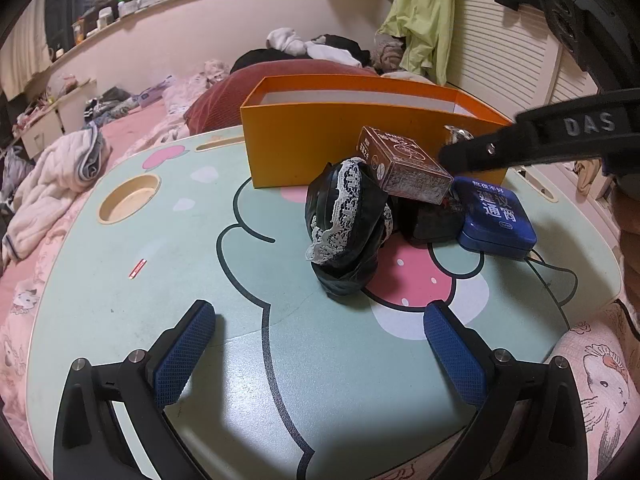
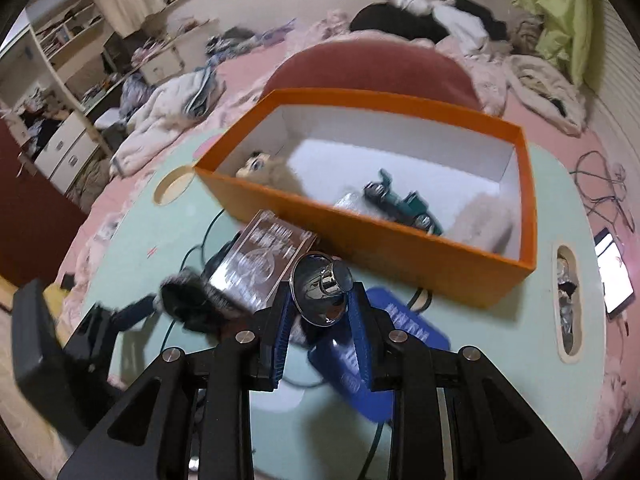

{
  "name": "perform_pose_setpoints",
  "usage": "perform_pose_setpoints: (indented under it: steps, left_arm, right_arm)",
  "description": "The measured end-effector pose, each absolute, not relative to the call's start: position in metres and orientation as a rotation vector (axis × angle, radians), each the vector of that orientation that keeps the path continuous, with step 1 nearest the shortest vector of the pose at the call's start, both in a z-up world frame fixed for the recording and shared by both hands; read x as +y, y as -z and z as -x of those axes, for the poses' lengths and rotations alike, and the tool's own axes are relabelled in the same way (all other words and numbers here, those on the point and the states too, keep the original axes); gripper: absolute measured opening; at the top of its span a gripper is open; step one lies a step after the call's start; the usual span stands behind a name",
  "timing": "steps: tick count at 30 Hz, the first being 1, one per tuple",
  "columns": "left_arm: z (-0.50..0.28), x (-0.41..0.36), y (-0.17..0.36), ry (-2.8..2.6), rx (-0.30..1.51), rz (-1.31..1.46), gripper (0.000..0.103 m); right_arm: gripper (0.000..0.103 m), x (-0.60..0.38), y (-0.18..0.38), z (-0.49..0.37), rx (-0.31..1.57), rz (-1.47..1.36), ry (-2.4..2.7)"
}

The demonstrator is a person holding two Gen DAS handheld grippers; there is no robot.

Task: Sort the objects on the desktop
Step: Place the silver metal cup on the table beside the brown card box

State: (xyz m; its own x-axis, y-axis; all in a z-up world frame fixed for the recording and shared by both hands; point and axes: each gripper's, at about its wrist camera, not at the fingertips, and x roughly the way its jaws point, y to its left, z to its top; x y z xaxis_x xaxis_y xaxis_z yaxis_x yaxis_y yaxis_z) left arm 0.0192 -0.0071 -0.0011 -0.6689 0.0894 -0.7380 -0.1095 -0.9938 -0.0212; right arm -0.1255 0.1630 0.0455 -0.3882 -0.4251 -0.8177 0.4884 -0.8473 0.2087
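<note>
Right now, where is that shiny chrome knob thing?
In the right wrist view, the chrome knob is clamped in the right gripper, above the blue tin, just short of the orange box.

The right tongs clamp a chrome cup just short of the orange box, which holds a teal toy.

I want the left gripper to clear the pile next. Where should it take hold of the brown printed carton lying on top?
Probably across the brown printed carton's two long side faces, coming down from above. It lies tilted atop the black lace-trimmed bundle, top exposed, and the left gripper stands open.
</note>
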Motion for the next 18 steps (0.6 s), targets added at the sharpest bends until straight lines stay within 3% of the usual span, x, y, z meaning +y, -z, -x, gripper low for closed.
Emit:
perform_pose_setpoints:
  steps: [3, 5, 7, 15, 17, 18]
  left_arm:
    - [-0.019, -0.007, 0.001, -2.774, 0.038, 1.224, 0.103]
    - [-0.02, -0.007, 0.001, -2.774, 0.038, 1.224, 0.103]
    - [-0.02, -0.007, 0.001, -2.774, 0.038, 1.224, 0.103]
    - [-0.02, -0.007, 0.001, -2.774, 0.038, 1.219, 0.103]
    - [-0.02, -0.007, 0.001, -2.774, 0.043, 1.222, 0.103]
    - [-0.02, -0.008, 0.001, -2.773, 0.04, 1.223, 0.103]
  right_arm:
    - [0.037, 0.167, -0.052, 0.119, 0.063, -1.255, 2.28]
    - [0.052, 0.176, -0.057, 0.106, 0.04, -1.205, 2.279]
    - [0.058, 0.182, -0.058, 0.093, 0.042, -1.172, 2.289]
    - [0.058, 0.205, -0.02, 0.044, 0.179, -1.186, 2.301]
    - [0.077, 0.203, -0.011, 0.041, 0.29, -1.13, 2.366]
    - [0.078, 0.203, -0.006, 0.043, 0.3, -1.129, 2.384]
